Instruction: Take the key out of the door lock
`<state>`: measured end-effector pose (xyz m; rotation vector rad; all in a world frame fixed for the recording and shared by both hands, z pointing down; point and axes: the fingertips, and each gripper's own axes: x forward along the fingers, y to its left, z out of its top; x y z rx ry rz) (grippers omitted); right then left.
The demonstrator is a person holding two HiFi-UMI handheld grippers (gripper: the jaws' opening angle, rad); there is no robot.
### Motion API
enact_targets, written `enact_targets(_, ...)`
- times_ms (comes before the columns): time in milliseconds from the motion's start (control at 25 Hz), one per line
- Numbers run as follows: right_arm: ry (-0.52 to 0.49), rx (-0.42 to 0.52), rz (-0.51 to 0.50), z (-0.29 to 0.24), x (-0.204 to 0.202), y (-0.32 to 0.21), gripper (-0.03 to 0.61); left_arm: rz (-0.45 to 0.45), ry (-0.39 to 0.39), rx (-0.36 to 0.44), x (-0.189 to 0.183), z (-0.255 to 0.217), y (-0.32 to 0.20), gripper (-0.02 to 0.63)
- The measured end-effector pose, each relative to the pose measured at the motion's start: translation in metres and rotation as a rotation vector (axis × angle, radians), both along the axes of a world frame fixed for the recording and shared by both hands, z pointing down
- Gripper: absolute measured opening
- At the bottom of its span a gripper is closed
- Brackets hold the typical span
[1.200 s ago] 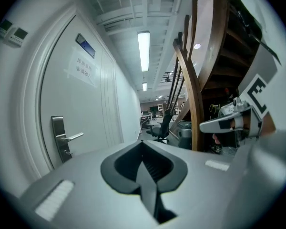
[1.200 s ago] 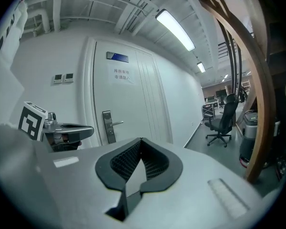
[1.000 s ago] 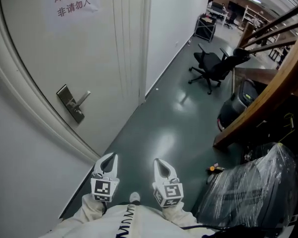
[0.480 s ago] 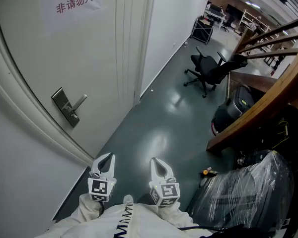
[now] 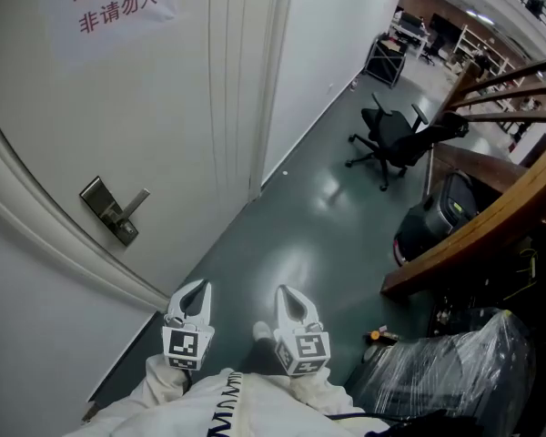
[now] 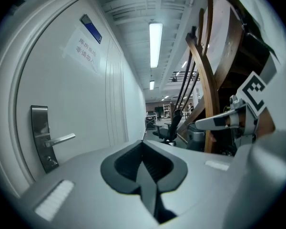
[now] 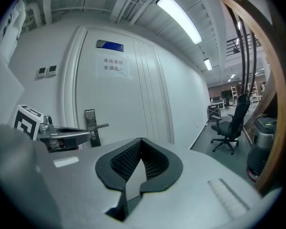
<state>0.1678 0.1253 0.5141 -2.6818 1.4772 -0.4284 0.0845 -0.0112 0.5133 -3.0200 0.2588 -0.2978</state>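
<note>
The white door (image 5: 164, 116) fills the left of the head view. Its metal lock plate (image 5: 107, 209) with a lever handle (image 5: 135, 200) sits low on it, well ahead and left of both grippers. The left gripper view also shows the lock plate (image 6: 40, 135) with a small dark keyhole area (image 6: 50, 161); the key is too small to make out. My left gripper (image 5: 197, 288) and right gripper (image 5: 286, 294) hang side by side over the floor, both shut and holding nothing. The right gripper view shows the lock plate (image 7: 90, 123) beyond the left gripper.
A paper sign (image 5: 109, 3) hangs high on the door. A black office chair (image 5: 396, 139) stands down the corridor. A wooden stair rail (image 5: 491, 217), a dark bin (image 5: 437, 217) and a plastic-wrapped bundle (image 5: 446, 381) crowd the right. A shoe (image 5: 262, 332) shows between the grippers.
The person has stepped along the corridor: the lock plate has drifted left in the head view and the plastic bundle has slid lower right. Both grippers stay shut and side by side.
</note>
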Motion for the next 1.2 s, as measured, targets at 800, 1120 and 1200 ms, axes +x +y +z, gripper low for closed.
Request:
enact_targets(800, -0.012, 0.043, -0.405, -0.009, 0.106, -0.132, 0.000, -0.393, -0.022, 0.049, 0.059, -0.017, -0.086, 0.000)
enact_targets(1120, -0.038, 0.041, -0.665, -0.003, 0.060, -0.200, 0.000, -0.664, -0.047, 0.048, -0.010, -0.018, -0.117, 0.000)
enact_targets(1200, -0.041, 0.040, -0.725, -0.002, 0.043, -0.217, 0.000, -0.735, -0.053, 0.047, -0.033, -0.018, -0.124, 0.000)
